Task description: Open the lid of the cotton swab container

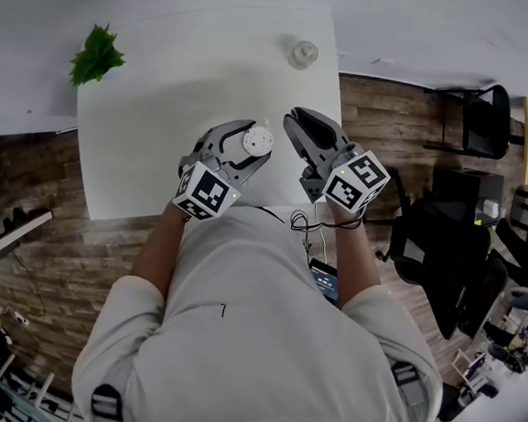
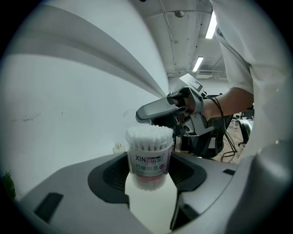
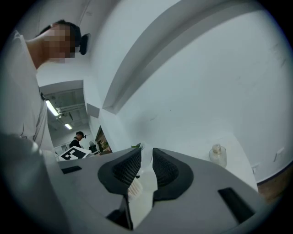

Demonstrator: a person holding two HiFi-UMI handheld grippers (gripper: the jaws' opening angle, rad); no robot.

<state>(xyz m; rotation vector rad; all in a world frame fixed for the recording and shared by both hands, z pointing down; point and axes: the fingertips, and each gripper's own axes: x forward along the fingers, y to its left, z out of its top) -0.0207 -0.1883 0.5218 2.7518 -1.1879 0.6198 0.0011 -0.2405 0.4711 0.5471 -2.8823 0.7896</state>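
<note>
A clear cotton swab container [image 2: 149,153] with a printed label stands between my left gripper's [image 2: 149,176] pads, white swab tips showing at its top. In the head view it is the round white disc [image 1: 258,141] on the white table [image 1: 165,77], with the left gripper [image 1: 251,147] shut on its sides. My right gripper [image 1: 293,118] hovers just to its right, pointing away from the person. Its jaws [image 3: 146,157] stand close together with a narrow gap and nothing pressed between the pads. From the left gripper view, the right gripper [image 2: 139,115] hangs just behind and above the container.
A small glass bottle [image 1: 303,53] stands at the table's far right corner. A green plant [image 1: 97,53] sits at the far left corner. The table's right edge runs close by the right gripper. Beyond it are wood floor and black chairs [image 1: 483,119].
</note>
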